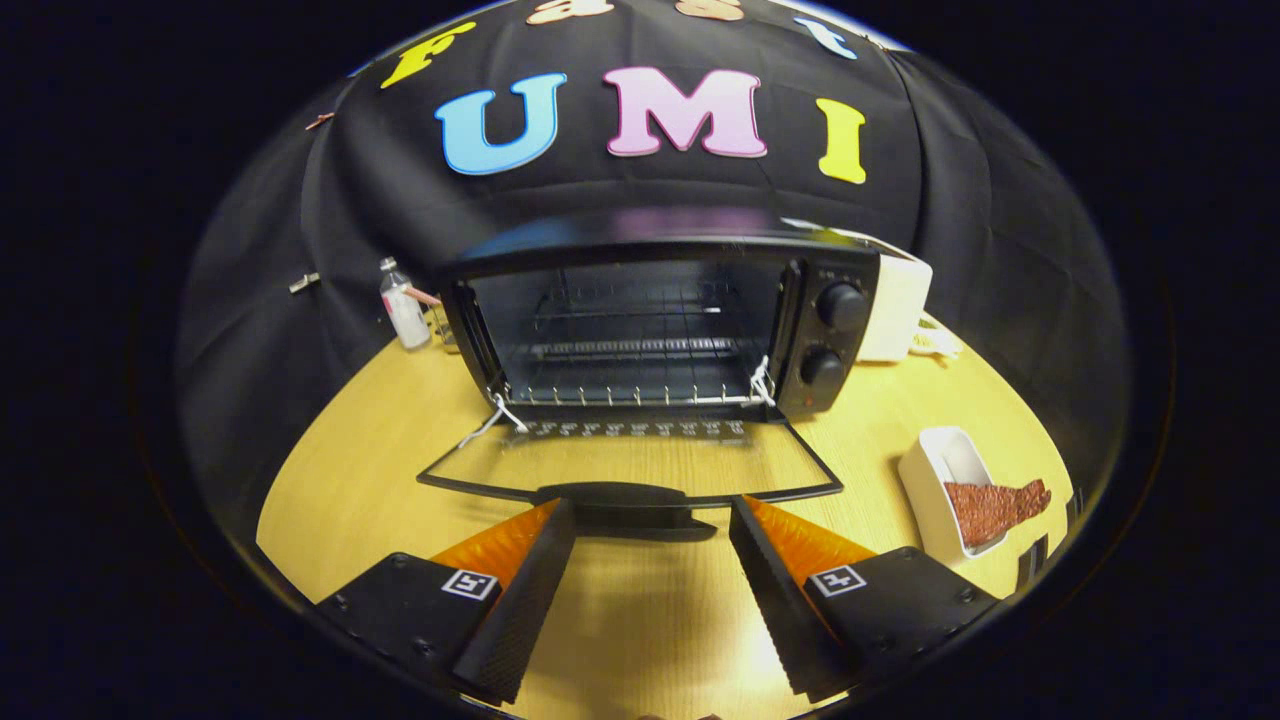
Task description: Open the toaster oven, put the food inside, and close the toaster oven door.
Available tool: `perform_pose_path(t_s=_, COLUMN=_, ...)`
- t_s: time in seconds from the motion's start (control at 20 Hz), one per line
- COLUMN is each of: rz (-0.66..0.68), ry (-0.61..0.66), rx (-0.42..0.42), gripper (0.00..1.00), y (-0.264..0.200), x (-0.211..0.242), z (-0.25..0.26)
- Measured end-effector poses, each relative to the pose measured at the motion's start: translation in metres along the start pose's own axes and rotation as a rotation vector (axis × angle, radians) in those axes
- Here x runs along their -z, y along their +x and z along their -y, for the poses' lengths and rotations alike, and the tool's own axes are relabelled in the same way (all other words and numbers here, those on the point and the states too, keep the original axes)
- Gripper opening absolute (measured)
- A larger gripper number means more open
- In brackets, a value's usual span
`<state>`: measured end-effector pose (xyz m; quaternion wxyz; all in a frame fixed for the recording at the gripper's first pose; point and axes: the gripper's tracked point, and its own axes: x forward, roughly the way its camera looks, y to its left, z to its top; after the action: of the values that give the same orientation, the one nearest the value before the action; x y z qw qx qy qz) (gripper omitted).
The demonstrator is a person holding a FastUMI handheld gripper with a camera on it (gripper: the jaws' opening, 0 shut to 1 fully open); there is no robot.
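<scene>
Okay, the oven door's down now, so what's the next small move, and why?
Probably swing the open gripper right toward the food in the white dish: the toaster oven door already lies flat, its rack bare, and the fingers hold nothing.

A staged test booth: black cloth wall point(1000, 260) behind a wooden tabletop point(640, 620).

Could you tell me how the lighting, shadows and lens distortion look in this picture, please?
In the gripper view, the fisheye lens bends the table edge into a curve. The toaster oven top carries a soft sheen, its inside is dim, and its open door is see-through. The open gripper hangs just short of the door handle, and shadow lies on the table between its fingers.
</scene>
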<state>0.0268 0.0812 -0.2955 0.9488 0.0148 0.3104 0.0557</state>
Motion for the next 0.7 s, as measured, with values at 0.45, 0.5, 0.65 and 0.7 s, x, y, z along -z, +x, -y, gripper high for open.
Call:
perform_pose_path(t_s=0.45, rz=0.086, ry=0.039, rx=0.073, gripper=0.97, y=-0.07, x=-0.053, z=0.092)
perform_pose_path(t_s=0.5, rz=0.087, ry=0.044, rx=0.087, gripper=0.97, y=-0.079, x=-0.058, z=0.107)
perform_pose_path(t_s=0.65, rz=0.083, ry=0.085, rx=0.141, gripper=0.96, y=-0.098, x=-0.065, z=0.155)
perform_pose_path(t_s=0.7, rz=0.078, ry=0.101, rx=0.157, gripper=0.97, y=-0.102, x=-0.066, z=0.17)
